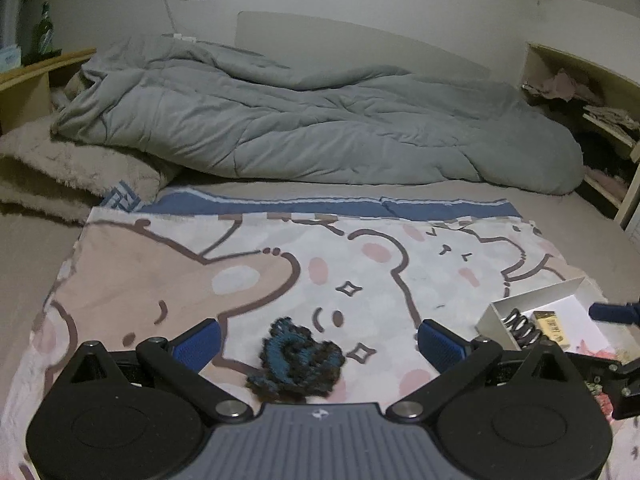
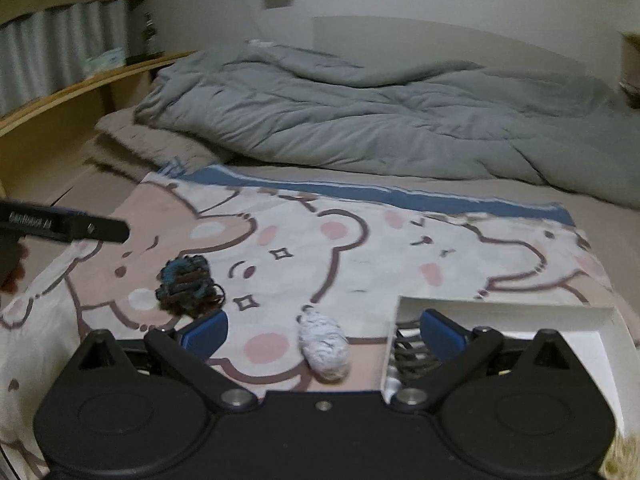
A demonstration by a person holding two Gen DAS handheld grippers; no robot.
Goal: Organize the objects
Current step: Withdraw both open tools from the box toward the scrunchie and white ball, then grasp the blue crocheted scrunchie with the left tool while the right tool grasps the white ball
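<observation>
A dark blue and brown knitted scrunchie lies on the bear-print cloth, between the fingers of my open left gripper. It also shows in the right wrist view. A white speckled scrunchie lies between the fingers of my open right gripper. A white cardboard box at the right holds a coil hair tie and a yellow packet. The box sits under my right finger.
A grey duvet is bunched across the back of the bed. A fluffy beige blanket lies at the left. Wooden shelves stand at the right, and a shelf with a green bottle at the left.
</observation>
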